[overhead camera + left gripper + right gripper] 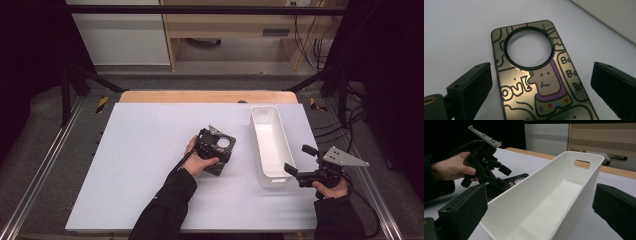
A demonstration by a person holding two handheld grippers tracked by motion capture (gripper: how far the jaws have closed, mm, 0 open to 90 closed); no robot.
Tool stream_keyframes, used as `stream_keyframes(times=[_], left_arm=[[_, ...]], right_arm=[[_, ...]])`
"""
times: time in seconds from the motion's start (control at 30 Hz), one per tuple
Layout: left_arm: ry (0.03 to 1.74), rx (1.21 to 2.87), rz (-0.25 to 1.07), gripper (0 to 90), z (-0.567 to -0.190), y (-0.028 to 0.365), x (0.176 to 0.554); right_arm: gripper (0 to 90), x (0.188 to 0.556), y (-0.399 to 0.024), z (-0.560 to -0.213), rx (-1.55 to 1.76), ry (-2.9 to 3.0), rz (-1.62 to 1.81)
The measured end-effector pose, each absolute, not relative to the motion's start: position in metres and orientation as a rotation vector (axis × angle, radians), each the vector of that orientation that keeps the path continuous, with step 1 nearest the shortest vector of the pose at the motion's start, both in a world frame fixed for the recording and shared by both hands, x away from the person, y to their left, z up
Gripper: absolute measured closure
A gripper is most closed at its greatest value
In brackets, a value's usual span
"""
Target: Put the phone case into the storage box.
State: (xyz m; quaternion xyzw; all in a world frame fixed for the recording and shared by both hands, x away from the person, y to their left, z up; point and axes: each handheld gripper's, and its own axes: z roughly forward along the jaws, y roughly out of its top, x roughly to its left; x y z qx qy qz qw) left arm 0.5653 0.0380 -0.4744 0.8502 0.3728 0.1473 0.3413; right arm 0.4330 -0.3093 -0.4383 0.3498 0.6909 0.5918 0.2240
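At a white table (145, 150), you work with a gripper in each hand. The largest item, a long white bin (270, 145), stands empty on the table's right half, its narrow end toward you, a handle slot cut in its far wall. Your right gripper (296, 160) hovers at the bin's near right corner, jaws wide apart with the bin's near end between them in the right gripper view, touching neither. Left of the bin, near the table's middle, your left gripper (220, 147) is poised over a phone case (541, 77) lying flat on the table. The case is glossy and dark, printed with cartoon doodles, with a large round camera opening (529, 48). The left jaws stand apart, one on each side of the case, not yet clamped.
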Motion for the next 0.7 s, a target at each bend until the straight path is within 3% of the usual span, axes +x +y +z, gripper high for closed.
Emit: stream_keyframes(times=[0.7], left_arm=[[1.018,2.261,0.373,4.4,-0.4841,0.032,0.5687]], right_arm=[[0.4,0.4332,-0.3092,-0.4384,0.965,1.909,1.636]])
